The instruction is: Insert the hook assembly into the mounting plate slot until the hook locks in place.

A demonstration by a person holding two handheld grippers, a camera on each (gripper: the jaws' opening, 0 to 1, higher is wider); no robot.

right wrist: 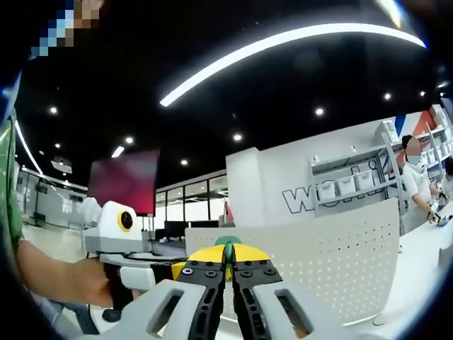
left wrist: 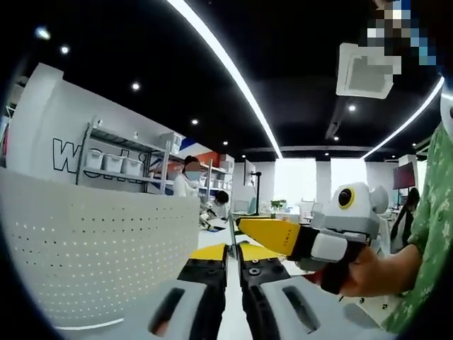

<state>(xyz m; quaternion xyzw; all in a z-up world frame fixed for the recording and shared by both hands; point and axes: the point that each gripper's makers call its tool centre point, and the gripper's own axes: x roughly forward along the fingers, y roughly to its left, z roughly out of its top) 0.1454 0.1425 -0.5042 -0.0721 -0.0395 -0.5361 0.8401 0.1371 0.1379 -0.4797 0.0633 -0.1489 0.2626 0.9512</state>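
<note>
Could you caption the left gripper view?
Left claw shut beside a perforated panel, with the right claw reaching in.

— What blocks the left tongs (left wrist: 233,263)?
— The white perforated panel (left wrist: 92,241) stands close on their left side; the other tongs (left wrist: 272,234) cross just ahead from the right, held in a hand (left wrist: 368,273).
— And the right tongs (right wrist: 228,263)?
— The same panel (right wrist: 340,255) rises ahead and to their right. Above both pairs the room is open.
</note>
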